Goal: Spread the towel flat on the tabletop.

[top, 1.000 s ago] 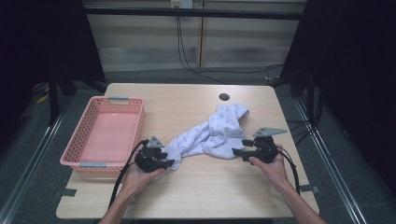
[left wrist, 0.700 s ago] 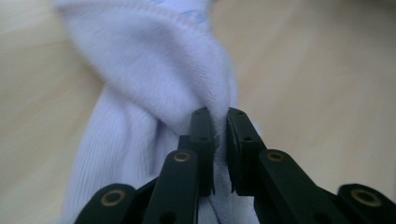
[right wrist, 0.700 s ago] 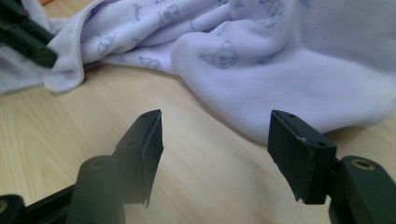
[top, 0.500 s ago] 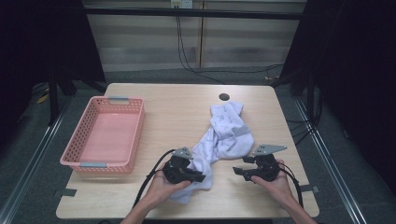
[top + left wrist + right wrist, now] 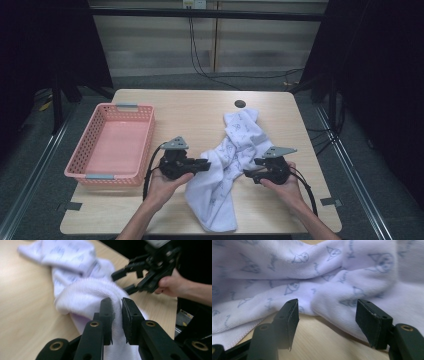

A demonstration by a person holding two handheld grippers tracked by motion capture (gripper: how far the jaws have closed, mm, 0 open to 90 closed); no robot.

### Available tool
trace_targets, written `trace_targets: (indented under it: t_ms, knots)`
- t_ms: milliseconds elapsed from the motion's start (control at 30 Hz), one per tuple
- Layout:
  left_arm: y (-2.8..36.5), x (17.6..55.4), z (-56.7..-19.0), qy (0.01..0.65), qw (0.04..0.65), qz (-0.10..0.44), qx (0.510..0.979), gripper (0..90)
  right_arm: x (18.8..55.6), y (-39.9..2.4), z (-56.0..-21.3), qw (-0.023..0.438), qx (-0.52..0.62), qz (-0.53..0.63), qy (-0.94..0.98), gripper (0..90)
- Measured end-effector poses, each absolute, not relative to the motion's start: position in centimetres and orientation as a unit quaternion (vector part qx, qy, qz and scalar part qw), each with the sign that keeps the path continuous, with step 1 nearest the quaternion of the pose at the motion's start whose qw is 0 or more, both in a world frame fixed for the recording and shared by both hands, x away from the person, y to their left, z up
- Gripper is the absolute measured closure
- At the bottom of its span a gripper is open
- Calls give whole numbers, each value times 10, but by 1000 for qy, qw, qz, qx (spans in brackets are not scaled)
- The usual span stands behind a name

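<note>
Basket first, pink and slotted, sitting at the nine o'clock side of the bench, with bare wood between it and everything else. Next along, the left hand-held gripper is gripped in the person's left hand and points toward three o'clock, level with the bench top. Its jaws are pinched on a fold of the white towel; they have just eased open a touch, yet in the left gripper view the cloth is bunched right between the two pads and humps up in a soft ridge beyond them. That towel runs in a long crumpled band from about one o'clock, near a small dark round spot on the wood, down through the centre to six o'clock, where its end lies flat close to the near edge. Over at four o'clock, the right hand-held gripper points back toward nine o'clock, tips just beside the towel's edge. Its jaws stand wide apart: in the right gripper view the printed cloth lies ahead of both pads with bare wood between them, nothing clamped.
</note>
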State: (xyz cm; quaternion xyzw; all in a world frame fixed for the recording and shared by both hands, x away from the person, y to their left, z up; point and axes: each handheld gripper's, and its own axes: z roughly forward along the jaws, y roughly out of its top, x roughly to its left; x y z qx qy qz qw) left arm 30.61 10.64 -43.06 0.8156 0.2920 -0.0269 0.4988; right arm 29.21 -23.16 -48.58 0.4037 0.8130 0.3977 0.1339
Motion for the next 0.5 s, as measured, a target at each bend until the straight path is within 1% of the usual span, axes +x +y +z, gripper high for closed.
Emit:
trace_targets:
  t_ms: [100, 167, 200, 233, 267, 300, 333, 400, 500]
  knots:
    - [126, 301, -443, 309, 489, -19, 815, 777, 300, -225, -492, 142, 404, 383, 818, 353]
    - [134, 298, -448, 319, 480, -9, 817, 741, 308, -224, -496, 147, 415, 373, 817, 376]
    - [136, 298, -448, 319, 478, -2, 819, 726, 312, -224, -498, 149, 419, 370, 816, 420]
    - [138, 298, -447, 320, 476, 4, 819, 702, 315, -223, -499, 153, 425, 362, 815, 511]
    - [139, 297, -445, 318, 480, 6, 818, 664, 317, -224, -500, 167, 432, 354, 812, 627]
    - [138, 296, -444, 309, 486, 2, 817, 653, 319, -228, -499, 175, 437, 352, 809, 707]
    - [136, 294, -445, 301, 487, 0, 820, 635, 321, -233, -497, 171, 443, 357, 804, 761]
    - [127, 292, -449, 289, 468, 2, 835, 589, 323, -247, -492, 190, 460, 353, 792, 793]
    - [113, 290, -463, 268, 440, -9, 857, 583, 327, -276, -485, 213, 494, 363, 760, 794]
